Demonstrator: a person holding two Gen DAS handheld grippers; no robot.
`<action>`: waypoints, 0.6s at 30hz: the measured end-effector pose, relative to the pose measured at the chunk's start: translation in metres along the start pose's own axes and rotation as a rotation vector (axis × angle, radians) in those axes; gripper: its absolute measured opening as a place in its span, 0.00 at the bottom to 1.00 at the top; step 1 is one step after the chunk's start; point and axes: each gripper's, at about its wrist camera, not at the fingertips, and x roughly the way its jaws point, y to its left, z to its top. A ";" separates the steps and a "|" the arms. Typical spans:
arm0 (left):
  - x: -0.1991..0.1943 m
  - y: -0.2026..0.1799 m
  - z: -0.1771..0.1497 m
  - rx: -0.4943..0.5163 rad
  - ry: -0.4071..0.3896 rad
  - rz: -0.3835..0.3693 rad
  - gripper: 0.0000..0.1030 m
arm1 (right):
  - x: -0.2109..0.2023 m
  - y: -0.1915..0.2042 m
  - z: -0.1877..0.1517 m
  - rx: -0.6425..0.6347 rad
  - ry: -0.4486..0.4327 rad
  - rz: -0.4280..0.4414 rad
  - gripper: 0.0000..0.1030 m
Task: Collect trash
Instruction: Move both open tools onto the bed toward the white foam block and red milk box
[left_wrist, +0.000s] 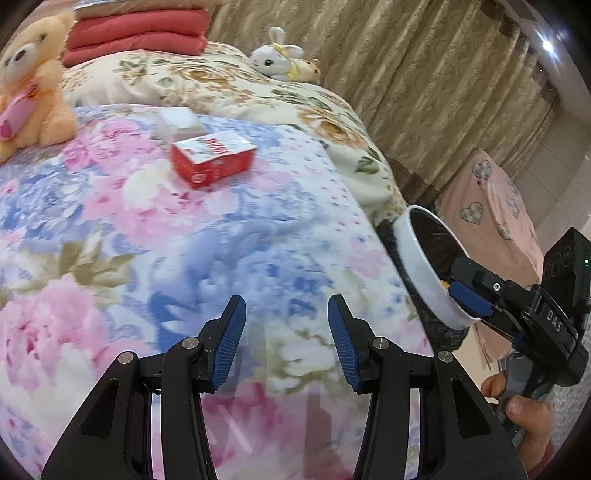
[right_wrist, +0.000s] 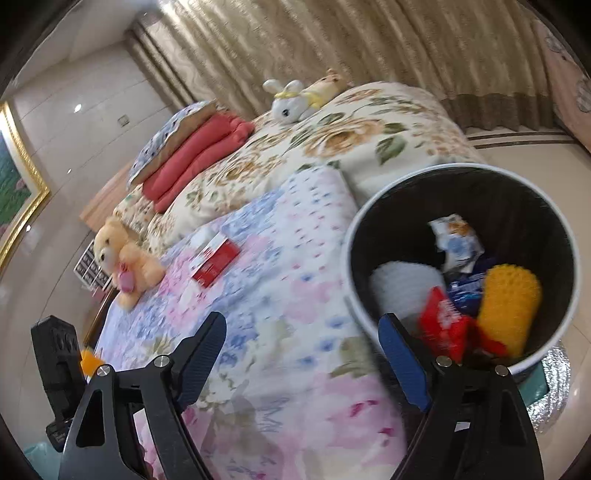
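A red and white carton (left_wrist: 213, 158) lies on the floral quilt (left_wrist: 184, 258), with a white box (left_wrist: 178, 122) just behind it; the carton also shows in the right wrist view (right_wrist: 216, 261). My left gripper (left_wrist: 287, 341) is open and empty, low over the quilt, well short of the carton. A white bin with a black liner (right_wrist: 458, 266) stands at the bed's right side and holds wrappers, a yellow roll and a white wad. My right gripper (right_wrist: 303, 360) is open, one finger over the bin's near rim; it also shows in the left wrist view (left_wrist: 469, 295) at the bin (left_wrist: 424, 269).
A peach teddy bear (left_wrist: 33, 81) sits at the quilt's left. A white plush rabbit (left_wrist: 277, 59) and folded red blankets (left_wrist: 136, 33) lie farther back. Beige curtains (left_wrist: 424, 74) hang behind the bed. A pink heart-patterned cover (left_wrist: 491, 218) stands beyond the bin.
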 end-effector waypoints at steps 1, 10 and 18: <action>-0.002 0.005 -0.001 -0.005 -0.003 0.008 0.45 | 0.003 0.004 -0.001 -0.009 0.006 0.008 0.86; -0.011 0.045 0.001 -0.064 -0.024 0.061 0.48 | 0.028 0.032 -0.004 -0.094 0.057 0.047 0.87; -0.012 0.067 0.010 -0.093 -0.035 0.099 0.48 | 0.049 0.047 -0.004 -0.151 0.103 0.066 0.89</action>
